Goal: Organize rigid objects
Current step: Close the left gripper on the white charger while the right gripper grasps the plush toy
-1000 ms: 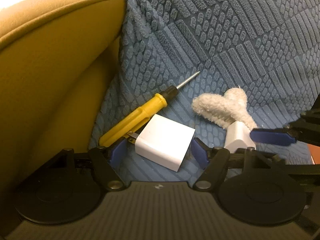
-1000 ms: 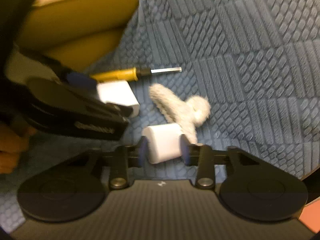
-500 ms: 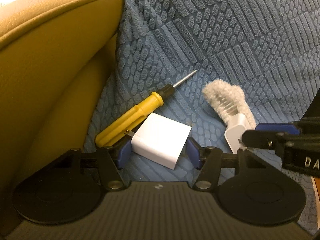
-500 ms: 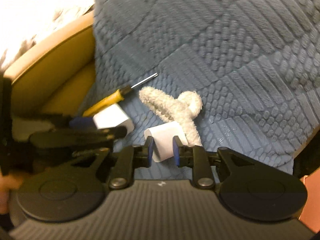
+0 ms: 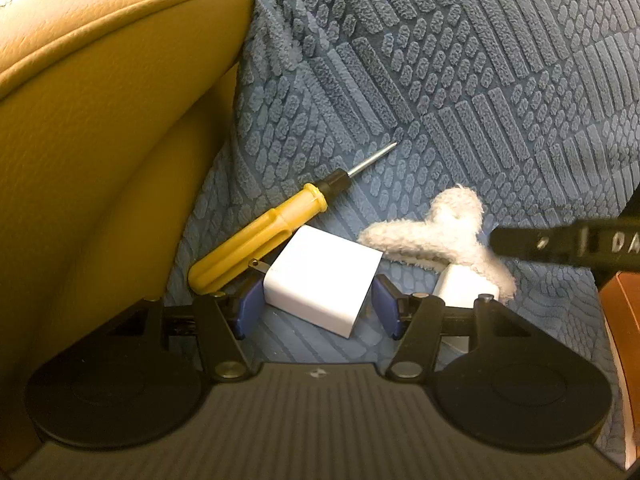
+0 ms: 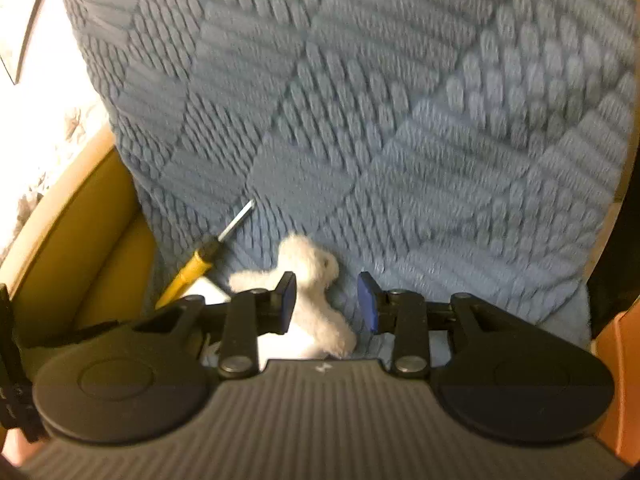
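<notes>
A white cube charger [image 5: 322, 280] lies on the blue textured blanket [image 5: 440, 100], between the blue pads of my left gripper [image 5: 316, 304], whose jaws close around it. A yellow screwdriver [image 5: 260, 240] lies just left of it, also in the right wrist view [image 6: 192, 268]. A fuzzy white piece [image 5: 440, 232] lies over a small white cylinder [image 5: 464, 288] at the right. My right gripper [image 6: 328, 304] is open and empty above the fuzzy piece [image 6: 312, 304]; its arm [image 5: 568, 244] crosses the left view.
A tan leather sofa arm [image 5: 100, 140] rises at the left, close to the screwdriver. An orange-brown object [image 5: 624, 320] sits at the right edge, also in the right wrist view [image 6: 620, 380]. The blanket runs up the backrest behind the objects.
My right gripper let go of the white cylinder, opened and lifted back. My left gripper narrowed around the white charger, which stays on the blanket.
</notes>
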Demonstrator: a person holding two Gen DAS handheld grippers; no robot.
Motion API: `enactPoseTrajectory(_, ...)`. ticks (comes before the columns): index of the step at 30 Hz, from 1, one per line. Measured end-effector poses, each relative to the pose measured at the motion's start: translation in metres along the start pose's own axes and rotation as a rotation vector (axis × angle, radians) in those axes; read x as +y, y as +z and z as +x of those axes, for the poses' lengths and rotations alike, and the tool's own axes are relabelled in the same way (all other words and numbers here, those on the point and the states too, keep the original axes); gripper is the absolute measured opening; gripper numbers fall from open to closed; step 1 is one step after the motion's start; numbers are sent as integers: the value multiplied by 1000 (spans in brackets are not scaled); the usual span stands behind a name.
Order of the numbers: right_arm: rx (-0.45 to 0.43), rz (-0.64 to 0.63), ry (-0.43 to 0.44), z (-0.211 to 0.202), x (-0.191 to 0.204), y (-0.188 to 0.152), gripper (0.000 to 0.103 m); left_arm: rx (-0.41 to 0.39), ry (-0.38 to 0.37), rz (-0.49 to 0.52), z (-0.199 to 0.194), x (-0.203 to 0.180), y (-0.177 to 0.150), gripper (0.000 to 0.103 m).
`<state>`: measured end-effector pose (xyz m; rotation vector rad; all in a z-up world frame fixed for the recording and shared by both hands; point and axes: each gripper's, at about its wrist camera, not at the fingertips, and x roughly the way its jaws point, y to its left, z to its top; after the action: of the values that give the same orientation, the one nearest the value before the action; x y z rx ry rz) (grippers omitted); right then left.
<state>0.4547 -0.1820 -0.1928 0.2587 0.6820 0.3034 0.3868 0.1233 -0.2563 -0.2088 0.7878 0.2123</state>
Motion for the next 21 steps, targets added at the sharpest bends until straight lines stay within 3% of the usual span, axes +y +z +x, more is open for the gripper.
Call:
enactPoseTrajectory(2,33,0,27,7,2,-3,38,-1,0,-1,-1,0,-1,64)
enactPoseTrajectory(7,62,-14,-1,16,5,-10,37,0,-10,-10,-2,0,0,63)
enactPoseTrajectory(10,68,15,15,14,1,-8,29,3,-24,-29,-3,1,1,62)
enactPoseTrajectory(16,46,-73,-33,7,17,-6,19,-25,-34,-27,-15,-3,3,60)
enactPoseTrajectory(17,39,-83,-43,7,21,-4,3,-26,-36,-30,-16,-3,2,60)
enactPoseTrajectory(21,12,-105,-109,-6,21,-1,4,-18,-59,-44,-26,-6,-4,58)
